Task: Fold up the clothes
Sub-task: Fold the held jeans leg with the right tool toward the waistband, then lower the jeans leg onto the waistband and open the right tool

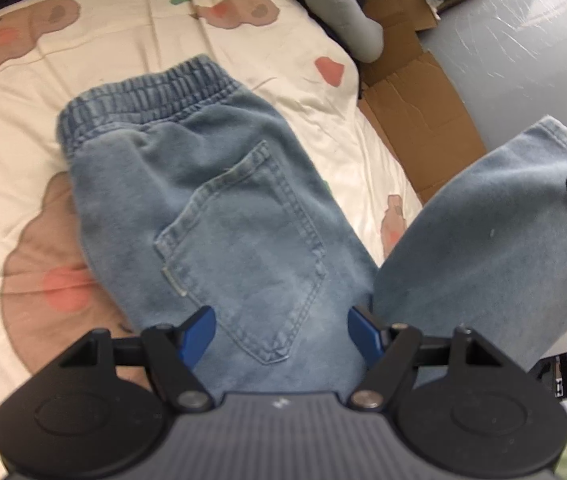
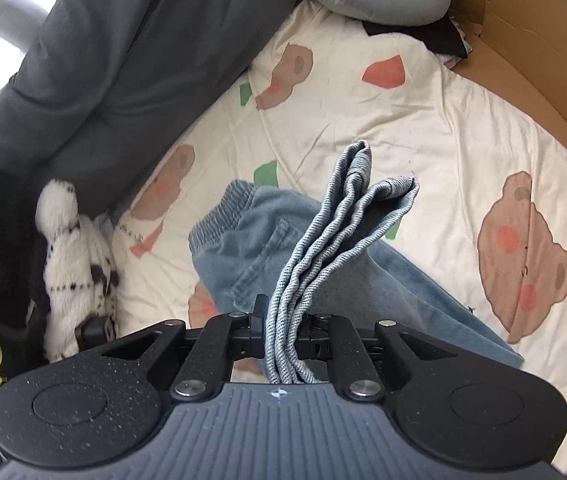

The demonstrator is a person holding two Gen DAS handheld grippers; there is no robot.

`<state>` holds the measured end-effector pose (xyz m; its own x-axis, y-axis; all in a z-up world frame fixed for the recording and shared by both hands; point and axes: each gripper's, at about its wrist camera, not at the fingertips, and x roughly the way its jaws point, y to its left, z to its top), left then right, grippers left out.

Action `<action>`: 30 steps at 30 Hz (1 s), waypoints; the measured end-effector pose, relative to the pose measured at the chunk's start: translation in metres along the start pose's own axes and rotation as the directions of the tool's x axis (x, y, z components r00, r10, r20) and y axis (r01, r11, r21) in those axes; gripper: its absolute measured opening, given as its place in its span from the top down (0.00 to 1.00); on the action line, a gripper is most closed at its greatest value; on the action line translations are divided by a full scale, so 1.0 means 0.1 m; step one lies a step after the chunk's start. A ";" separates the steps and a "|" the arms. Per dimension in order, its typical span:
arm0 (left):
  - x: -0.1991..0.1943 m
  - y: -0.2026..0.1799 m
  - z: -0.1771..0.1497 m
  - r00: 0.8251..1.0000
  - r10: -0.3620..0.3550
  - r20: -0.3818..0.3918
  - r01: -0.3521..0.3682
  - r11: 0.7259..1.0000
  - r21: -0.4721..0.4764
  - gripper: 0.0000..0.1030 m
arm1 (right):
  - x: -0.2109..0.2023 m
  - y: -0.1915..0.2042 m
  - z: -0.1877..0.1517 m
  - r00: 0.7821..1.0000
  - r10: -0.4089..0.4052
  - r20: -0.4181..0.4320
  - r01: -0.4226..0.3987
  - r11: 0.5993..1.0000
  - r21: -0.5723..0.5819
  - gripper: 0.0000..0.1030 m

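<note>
Left wrist view: at far left and across the top a cream bedsheet [image 1: 23,128] printed with brown bears fills the frame. On it, from the upper centre to the bottom centre, lie the light blue jeans [image 1: 219,184], elastic waistband toward the top, back pocket facing up. At the bottom, the left gripper [image 1: 281,332] has its blue fingers [image 1: 197,334] spread wide over the denim, not pinching it. At centre right a raised trouser leg [image 1: 495,236] hangs above brown cardboard [image 1: 415,92].

Right wrist view: at lower left a black-and-white plush toy [image 2: 71,264] lies beside a dark grey quilt [image 2: 123,48]. At centre the jeans' waistband points to the upper left. At bottom centre the right gripper [image 2: 283,334] pinches the bunched trouser cuffs, which stand up between its nearly closed fingers.
</note>
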<state>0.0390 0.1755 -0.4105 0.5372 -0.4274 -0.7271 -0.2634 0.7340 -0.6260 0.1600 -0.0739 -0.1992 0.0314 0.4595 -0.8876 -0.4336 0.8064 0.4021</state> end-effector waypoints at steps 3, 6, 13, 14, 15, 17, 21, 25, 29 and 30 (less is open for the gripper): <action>-0.02 0.05 -0.01 1.000 0.008 0.002 -0.008 1.000 -0.007 0.27 | -0.06 -0.01 0.05 1.000 -0.002 0.029 0.001 1.000 0.022 0.91; -0.03 0.08 -0.01 1.000 0.009 0.006 -0.009 1.000 -0.018 0.27 | -0.16 -0.04 0.10 0.999 0.003 0.054 -0.005 0.999 0.034 0.91; -0.03 0.05 0.02 1.000 -0.001 0.017 0.001 1.000 -0.029 0.27 | -0.05 -0.06 0.11 0.999 0.002 0.046 -0.005 0.998 0.061 0.91; -0.02 0.05 0.03 1.000 -0.002 0.019 0.002 1.000 -0.029 0.27 | 0.01 -0.05 0.10 0.999 0.008 0.038 -0.010 0.998 0.064 0.91; -0.03 0.04 0.03 1.000 -0.002 0.022 0.003 1.000 -0.029 0.27 | 0.07 -0.03 0.10 0.999 0.014 0.032 -0.016 0.998 0.065 0.91; -0.05 0.05 0.04 1.000 -0.002 0.030 0.002 1.000 -0.031 0.27 | 0.20 0.00 0.10 0.999 0.029 0.022 -0.031 0.997 0.068 0.91; -0.11 0.11 0.07 0.999 0.009 0.047 -0.007 0.999 -0.051 0.27 | 0.46 0.06 0.15 0.999 0.048 -0.001 -0.048 0.996 0.072 0.91; -0.21 0.19 0.09 0.997 0.026 0.069 -0.020 0.996 -0.092 0.27 | 0.77 0.11 0.21 0.997 0.075 -0.032 -0.073 0.994 0.082 0.90; -0.33 0.26 0.12 0.992 0.055 0.113 -0.041 0.992 -0.123 0.27 | 1.11 0.13 0.32 0.993 0.106 -0.058 -0.100 0.990 0.097 0.90; -0.36 0.28 0.12 0.990 0.062 0.126 -0.046 0.990 -0.131 0.27 | 1.18 0.14 0.34 0.992 0.112 -0.063 -0.105 0.989 0.101 0.89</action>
<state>0.0224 0.2179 -0.3987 0.6163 -0.3111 -0.7235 -0.3902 0.6774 -0.6236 0.1887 0.0043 -0.2906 -0.0744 0.5227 -0.8493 -0.3411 0.7869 0.5142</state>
